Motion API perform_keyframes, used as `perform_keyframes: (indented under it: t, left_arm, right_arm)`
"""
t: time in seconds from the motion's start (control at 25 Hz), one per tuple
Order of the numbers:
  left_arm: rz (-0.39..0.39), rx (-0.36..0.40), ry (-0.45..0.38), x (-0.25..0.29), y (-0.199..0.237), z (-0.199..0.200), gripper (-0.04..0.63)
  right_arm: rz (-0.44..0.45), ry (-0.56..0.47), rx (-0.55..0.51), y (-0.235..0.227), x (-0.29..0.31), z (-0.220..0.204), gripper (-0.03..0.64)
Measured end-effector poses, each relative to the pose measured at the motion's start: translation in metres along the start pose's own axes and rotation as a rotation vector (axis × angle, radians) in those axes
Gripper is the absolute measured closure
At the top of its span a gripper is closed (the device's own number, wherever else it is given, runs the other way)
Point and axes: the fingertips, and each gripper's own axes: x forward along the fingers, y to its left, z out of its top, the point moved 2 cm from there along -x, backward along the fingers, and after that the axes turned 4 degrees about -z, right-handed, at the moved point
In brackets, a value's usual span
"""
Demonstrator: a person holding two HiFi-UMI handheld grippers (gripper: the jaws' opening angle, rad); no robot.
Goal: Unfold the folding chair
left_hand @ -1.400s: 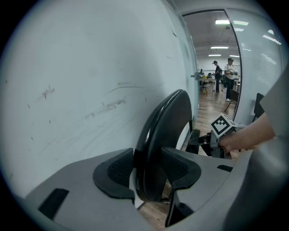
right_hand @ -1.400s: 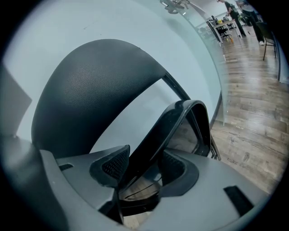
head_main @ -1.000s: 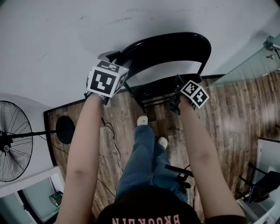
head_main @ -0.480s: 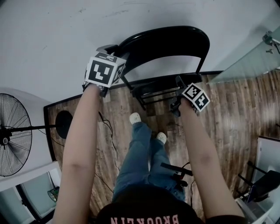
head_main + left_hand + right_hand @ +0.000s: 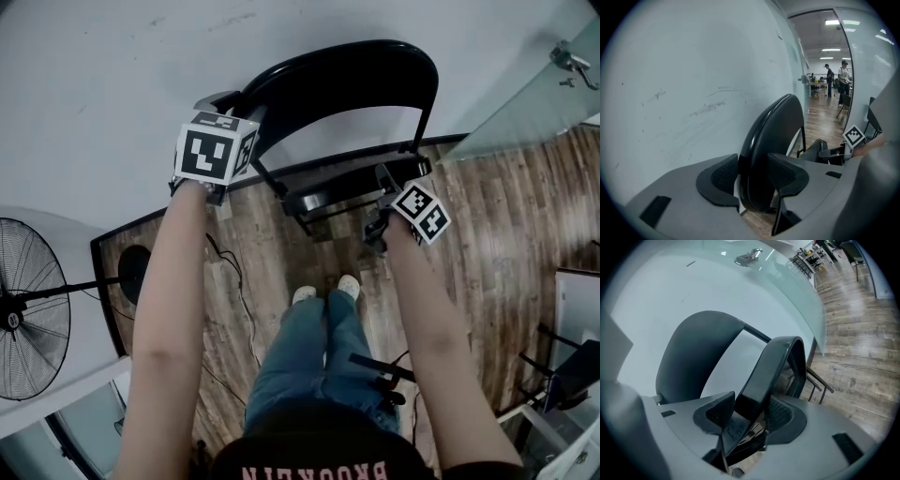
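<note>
A black folding chair stands against the white wall, with its curved backrest [image 5: 347, 80] up and its seat [image 5: 342, 192] tilted out below it. My left gripper [image 5: 228, 106] is shut on the backrest's left end; in the left gripper view both pads press the backrest's rim [image 5: 773, 136] at the left gripper [image 5: 752, 177]. My right gripper [image 5: 382, 184] is shut on the seat's front right edge. In the right gripper view the seat edge [image 5: 776, 362] sits between the pads of the right gripper [image 5: 749, 414], with the backrest [image 5: 696, 352] behind it.
A standing fan [image 5: 26, 319] with a round base [image 5: 133, 274] is at the left, and a cable [image 5: 234, 281] trails over the wooden floor. A glass panel [image 5: 525, 108] joins the wall at the right. The person's feet [image 5: 323, 292] stand just before the chair.
The person's feet have stepped back and come together. My right gripper has drawn the seat edge slightly towards the person. The left gripper has stayed on the backrest.
</note>
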Motion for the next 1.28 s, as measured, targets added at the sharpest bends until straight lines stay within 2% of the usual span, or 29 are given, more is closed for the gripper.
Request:
perform_keyframes:
  t: [0.28,0.36,0.72,0.84,0.92,1.28]
  left_arm:
    - [-0.039,0.03,-0.029,0.004,-0.006,-0.011,0.422]
    - [-0.048,0.043,-0.042,0.003,-0.008,-0.014,0.422]
    - [-0.074,0.079,-0.094,0.013,-0.003,-0.022,0.422]
    - [-0.066,0.097,-0.112,0.016,0.003,-0.024,0.422]
    - [-0.057,0.099,-0.127,0.021,0.008,-0.023,0.422]
    - [-0.071,0.071,-0.154,0.046,0.021,-0.028,0.422]
  right_arm:
    - [-0.047,-0.128,0.161,-0.042,-0.033,-0.018,0.414]
    - [-0.061,-0.167,0.179,-0.052,-0.041,-0.023,0.417]
    - [-0.088,-0.25,0.174,-0.068,-0.051,-0.035,0.408]
    - [-0.088,-0.237,0.096,-0.061,-0.045,-0.038,0.381]
    - [-0.091,-0.224,0.078,-0.058,-0.041,-0.037,0.337]
    - [-0.152,-0.247,0.159,-0.088,-0.05,-0.048,0.304]
